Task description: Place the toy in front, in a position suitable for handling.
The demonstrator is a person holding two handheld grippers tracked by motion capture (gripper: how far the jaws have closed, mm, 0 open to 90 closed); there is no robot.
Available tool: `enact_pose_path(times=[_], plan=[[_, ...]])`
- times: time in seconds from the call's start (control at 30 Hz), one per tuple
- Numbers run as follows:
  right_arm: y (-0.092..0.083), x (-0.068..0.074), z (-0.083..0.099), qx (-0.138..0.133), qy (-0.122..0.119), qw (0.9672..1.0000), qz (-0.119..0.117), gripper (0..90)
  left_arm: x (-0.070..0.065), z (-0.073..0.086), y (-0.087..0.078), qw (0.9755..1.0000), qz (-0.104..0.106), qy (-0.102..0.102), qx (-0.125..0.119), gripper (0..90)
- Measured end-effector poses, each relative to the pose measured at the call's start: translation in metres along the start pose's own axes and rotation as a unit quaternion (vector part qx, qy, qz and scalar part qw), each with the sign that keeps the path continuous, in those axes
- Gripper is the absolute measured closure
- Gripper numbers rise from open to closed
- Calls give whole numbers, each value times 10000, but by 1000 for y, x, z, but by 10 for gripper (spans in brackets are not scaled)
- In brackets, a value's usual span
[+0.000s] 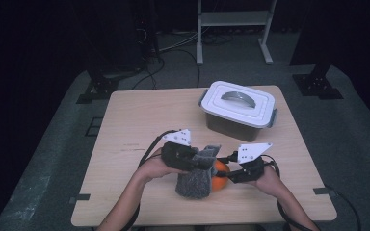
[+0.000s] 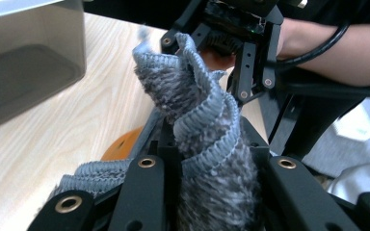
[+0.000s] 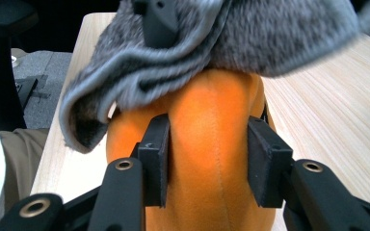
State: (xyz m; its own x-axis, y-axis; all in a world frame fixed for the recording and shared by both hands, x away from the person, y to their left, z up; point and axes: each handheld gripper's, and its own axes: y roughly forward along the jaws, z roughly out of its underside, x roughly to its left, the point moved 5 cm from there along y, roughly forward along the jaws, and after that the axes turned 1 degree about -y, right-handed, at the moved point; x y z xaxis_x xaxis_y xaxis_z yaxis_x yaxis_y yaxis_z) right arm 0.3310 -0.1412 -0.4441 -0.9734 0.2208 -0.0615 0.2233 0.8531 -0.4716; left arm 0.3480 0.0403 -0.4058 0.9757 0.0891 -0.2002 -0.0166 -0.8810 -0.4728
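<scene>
The right gripper (image 3: 207, 159) clamps an orange plush toy (image 3: 212, 144) between its pads. Just left of it, the left gripper (image 2: 207, 159) is shut on a grey knit sock (image 2: 207, 139), whose cuff drapes over the toy's top. The step looks like pulling the sock over the toy; next, the cuff likely needs stretching down while the right holds firm. Beyond both, a lidded bin (image 1: 238, 109) stands on the wooden table (image 1: 135, 120); farther off, grey floor and dark stands.

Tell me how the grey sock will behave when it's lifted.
Probably floppy: the grey sock bunches and folds in the left gripper. Likely light, as it drapes limply over the orange toy. Its fuzzy knit probably won't slip from the jaws.
</scene>
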Motion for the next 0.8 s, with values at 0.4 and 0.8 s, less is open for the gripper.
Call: enact_pose_path(times=[0.4,0.8], plan=[[-13,-5,10,-14,91,9999,-54,569,17,44,-19,9978,-321,-580,73,677],[4,0,-10,-482,194,9984,-230,600,11,39,-27,9986,-167,-506,-27,710]])
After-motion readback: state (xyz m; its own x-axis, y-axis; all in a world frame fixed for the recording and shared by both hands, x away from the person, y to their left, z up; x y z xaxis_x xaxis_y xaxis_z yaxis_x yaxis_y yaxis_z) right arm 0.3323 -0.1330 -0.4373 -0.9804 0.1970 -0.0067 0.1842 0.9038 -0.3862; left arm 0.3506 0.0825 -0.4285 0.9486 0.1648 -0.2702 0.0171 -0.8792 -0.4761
